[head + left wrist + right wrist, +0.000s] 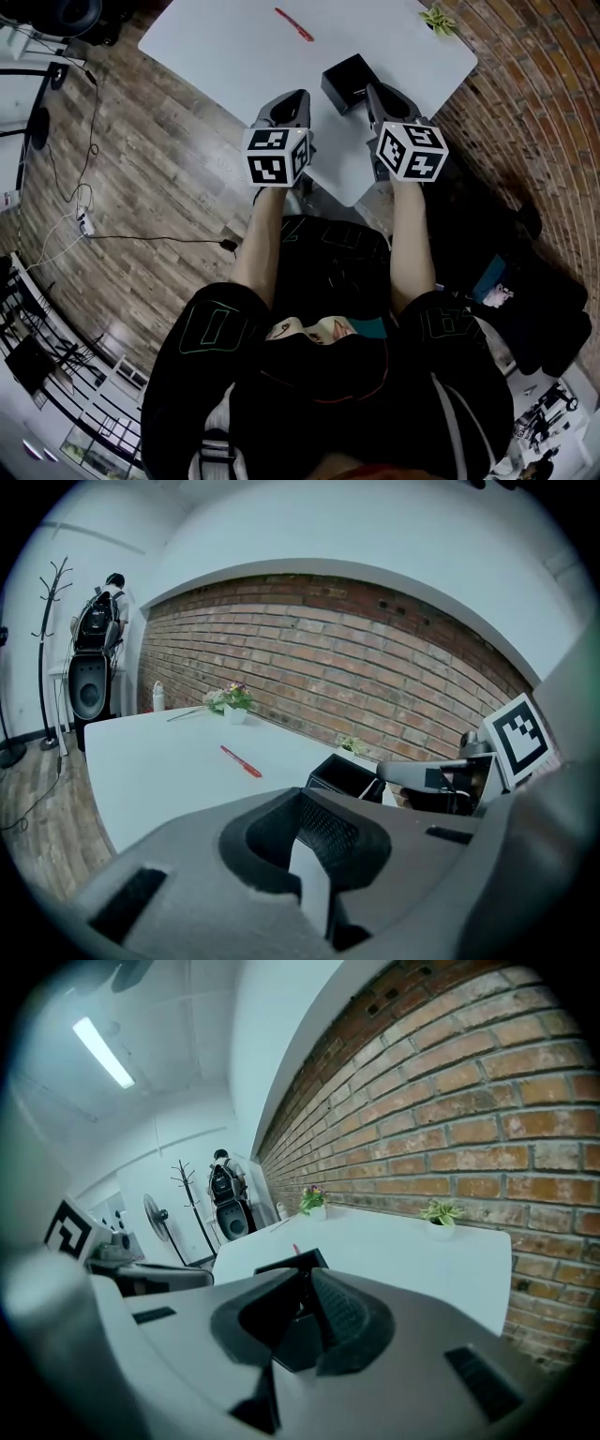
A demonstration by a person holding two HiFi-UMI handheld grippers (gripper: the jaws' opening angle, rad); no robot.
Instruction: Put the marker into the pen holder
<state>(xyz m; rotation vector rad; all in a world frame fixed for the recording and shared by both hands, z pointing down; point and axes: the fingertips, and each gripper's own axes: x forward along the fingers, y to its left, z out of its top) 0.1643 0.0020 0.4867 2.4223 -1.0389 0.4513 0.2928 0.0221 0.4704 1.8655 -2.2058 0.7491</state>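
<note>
A red marker (293, 24) lies flat far out on the white table (216, 56); it also shows in the left gripper view, marker (241, 761). The black square pen holder (348, 82) stands open-topped near the table's front edge. My left gripper (298, 97) hovers shut and empty just left of the holder. My right gripper (374, 95) is shut and empty, close to the holder's right side. In the right gripper view the holder (291, 1265) sits just beyond the closed jaws of the gripper (305, 1312). The left gripper (314, 841) has the holder (344, 777) ahead to its right.
A small potted plant (438, 19) stands at the table's far right corner by the brick wall (525, 103). A flower pot (230, 702) sits at the far end. A speaker and coat rack (89, 667) stand beyond the table. Cables lie on the wooden floor (84, 220).
</note>
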